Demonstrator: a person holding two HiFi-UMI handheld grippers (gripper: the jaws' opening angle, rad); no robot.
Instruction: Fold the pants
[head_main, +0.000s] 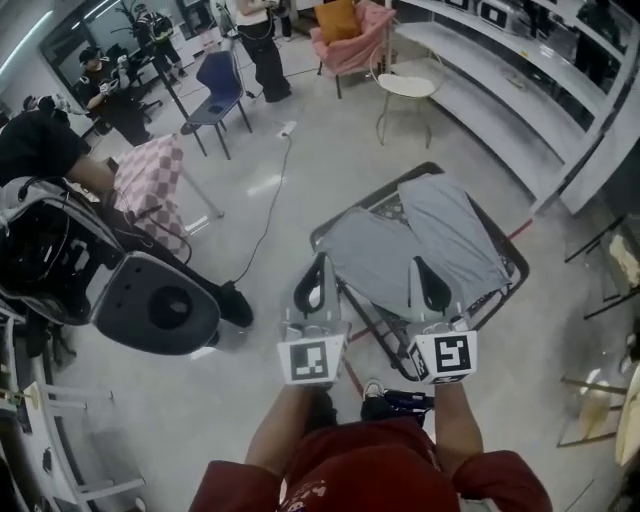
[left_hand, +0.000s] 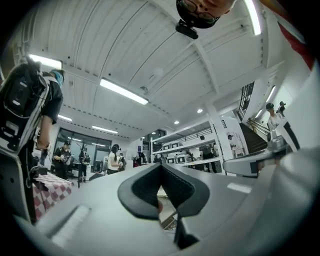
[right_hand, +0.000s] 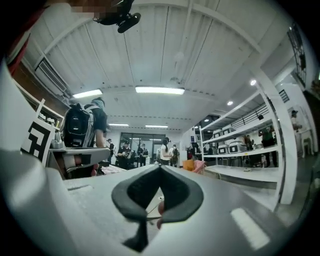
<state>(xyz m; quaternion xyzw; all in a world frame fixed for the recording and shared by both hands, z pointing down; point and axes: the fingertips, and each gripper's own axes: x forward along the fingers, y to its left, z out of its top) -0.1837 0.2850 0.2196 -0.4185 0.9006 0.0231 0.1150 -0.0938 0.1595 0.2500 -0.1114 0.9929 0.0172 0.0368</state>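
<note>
You are standing on a pale floor over a small dark bench. The grey pants are lying spread flat across its top, covering most of it. You are holding both tongs side by side above the bench's near edge, pointing them out across the room rather than down at the cloth. The left tongs are sitting with their jaws pressed together and are gripping nothing. The right tongs are likewise closed tight and empty, well clear of the pants.
</note>
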